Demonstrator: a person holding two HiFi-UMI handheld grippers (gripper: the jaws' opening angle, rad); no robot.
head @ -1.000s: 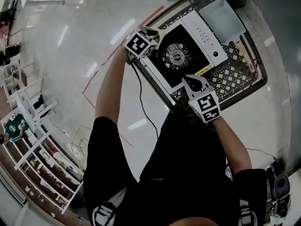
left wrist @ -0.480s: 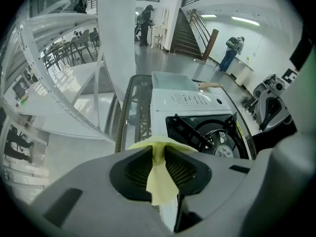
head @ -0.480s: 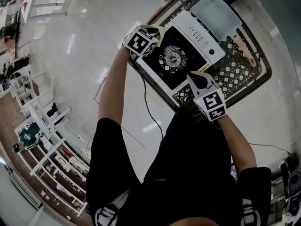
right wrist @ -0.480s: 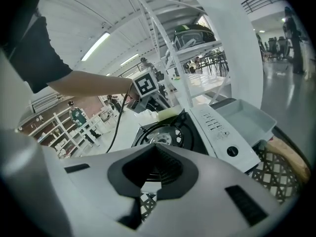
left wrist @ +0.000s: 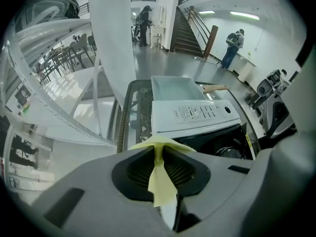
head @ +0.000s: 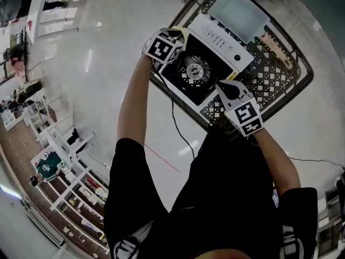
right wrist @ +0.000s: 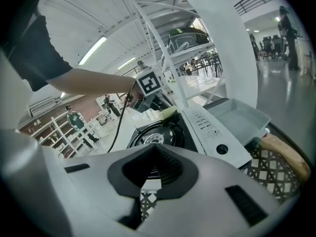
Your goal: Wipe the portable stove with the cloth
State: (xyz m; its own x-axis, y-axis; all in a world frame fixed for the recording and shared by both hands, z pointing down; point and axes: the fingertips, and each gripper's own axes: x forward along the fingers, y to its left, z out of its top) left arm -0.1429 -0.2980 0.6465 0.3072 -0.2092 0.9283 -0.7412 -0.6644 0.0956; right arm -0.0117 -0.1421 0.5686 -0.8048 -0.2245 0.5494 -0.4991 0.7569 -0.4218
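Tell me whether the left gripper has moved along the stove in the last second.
Yes. In the head view the left gripper, shut on the yellow cloth, has slid a little along the portable stove's edge toward its white control panel.

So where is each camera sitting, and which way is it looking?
Head view: on the person's head, looking steeply down at the stove in a basket; left arm, right arm, left tongs and right tongs show.
Left gripper view: on the left tongs, facing the stove's control panel; tongs shut on the yellow cloth.
Right gripper view: on the right tongs, facing across the burner; left arm shows.
Shared: all see the stove.
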